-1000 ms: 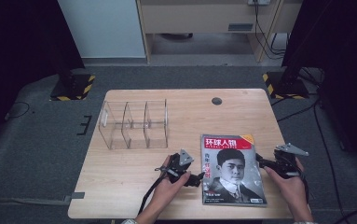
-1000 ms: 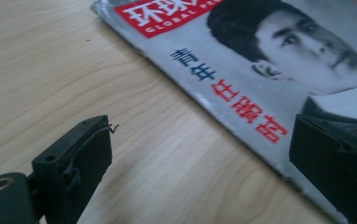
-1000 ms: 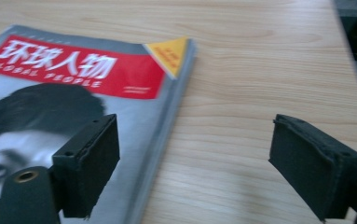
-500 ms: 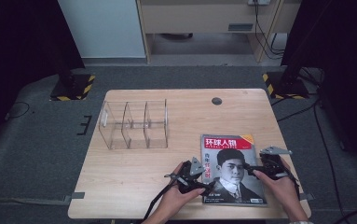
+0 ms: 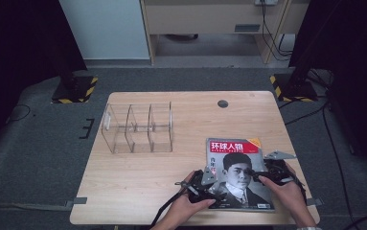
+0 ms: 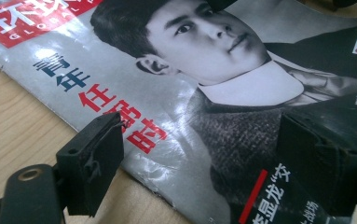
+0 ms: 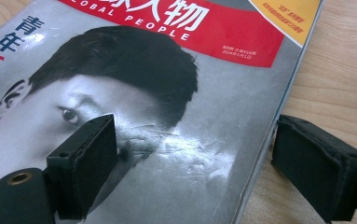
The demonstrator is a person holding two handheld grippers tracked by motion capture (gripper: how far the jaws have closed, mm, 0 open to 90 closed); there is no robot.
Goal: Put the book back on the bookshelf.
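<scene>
One table (image 5: pixel 138 191), light wood, w/ one round dark hole (image 5: pixel 223 103) near its 12 o'clock edge. One clear organiser (image 5: pixel 138 127) w/ three bays sits toward 10 o'clock; same spot as a sec ago.

One magazine (image 5: pixel 236 153) lies flat at the table's 5 o'clock corner area, cover up, red title band at its far end. It hasn't shifted vs the earlier frames.

Two hands, two grippers. Vs 1 s ago both have closed in on the mag from the sides: left gripper (image 5: pixel 209 183) was off the mag's 9 o'clock edge, now over its near-left corner; right gripper (image 5: pixel 266 173) was out past the 3 o'clock edge, now at that edge, partly over the cover. Since half a sec ago, barely any change.

Left gripper (image 6: pixel 204 163): jaws wide apart, have just been closing a little; nothing pinched. In left gripper view one pad hangs at the mag's edge by the red characters, the other over the dark lower cover.

Right gripper (image 7: pixel 195 163): jaws spread wide, holding nothing. In right gripper view one pad is over the printed face, the other just outside the mag's edge above bare wood, so the edge runs between them.
</scene>
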